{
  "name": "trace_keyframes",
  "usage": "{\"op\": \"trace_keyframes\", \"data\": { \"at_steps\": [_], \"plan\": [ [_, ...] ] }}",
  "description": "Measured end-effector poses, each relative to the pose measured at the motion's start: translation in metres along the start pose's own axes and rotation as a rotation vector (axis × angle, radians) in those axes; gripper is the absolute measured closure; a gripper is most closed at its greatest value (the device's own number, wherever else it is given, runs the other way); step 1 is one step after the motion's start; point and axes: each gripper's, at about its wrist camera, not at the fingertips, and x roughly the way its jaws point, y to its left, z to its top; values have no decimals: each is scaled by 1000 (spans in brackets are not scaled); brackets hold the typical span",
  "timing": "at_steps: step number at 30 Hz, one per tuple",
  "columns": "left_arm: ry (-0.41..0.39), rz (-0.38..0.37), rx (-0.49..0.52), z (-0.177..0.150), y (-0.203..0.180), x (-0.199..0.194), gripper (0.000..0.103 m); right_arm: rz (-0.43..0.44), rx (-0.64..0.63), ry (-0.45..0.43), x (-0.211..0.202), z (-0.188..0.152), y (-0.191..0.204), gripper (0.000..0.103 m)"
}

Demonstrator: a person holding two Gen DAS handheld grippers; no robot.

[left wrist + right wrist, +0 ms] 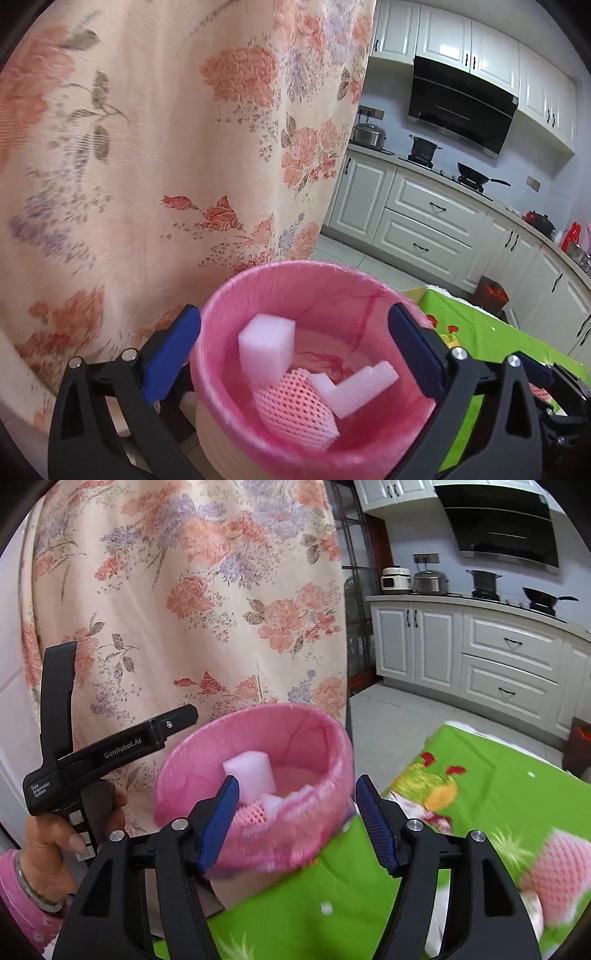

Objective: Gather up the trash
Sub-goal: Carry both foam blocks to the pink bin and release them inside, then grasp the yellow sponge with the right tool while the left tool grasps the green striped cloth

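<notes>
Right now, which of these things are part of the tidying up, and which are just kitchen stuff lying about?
Part of the job:
- pink-lined bin
- white foam block, mid-air above it
- L-shaped foam piece and pink foam net, inside it
- another pink foam net on the green tablecloth

Just lying about:
- wok
- pot
- rice cooker
- floral curtain

Bin (pixel 321 295): beside the table (pixel 498 775) edge, before the curtain (pixel 147 147).
In bin: foam block (pixel 266 343) left, L-shaped foam piece (pixel 354 387) right, foam net (pixel 295 406) beneath both.
On table: second foam net (pixel 557 867), right of bin.
Behind table: kitchen cabinets (pixel 509 657), stove pots above.
</notes>
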Motion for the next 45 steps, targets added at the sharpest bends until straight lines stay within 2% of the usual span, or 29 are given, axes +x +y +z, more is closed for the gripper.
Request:
{"op": "trace_keyframes", "data": {
  "at_steps": [11,21,25,31,36,43,45],
  "plan": [
    [28,-10,84,-58,-43,-63,5,-97,85,-5,-82,-43,-24,39],
    [157,-94,172,-130,-89,-96,5,-225,181,0,-160,-107,-62,39],
    [174,-132,209,-145,-113,-101,5,-261,218,24,-180,-135,-74,39],
    [199,-188,282,-163,-145,-106,5,-288,253,86,-192,-174,-79,39],
    [217,-213,322,-178,-160,-109,5,-291,263,111,-195,-189,-78,39],
    [218,-206,324,-183,-157,-109,5,-276,254,143,-187,-198,-72,39],
    [219,-197,307,-181,-151,-106,5,-273,247,152,-185,-199,-70,35]
  ]
}}
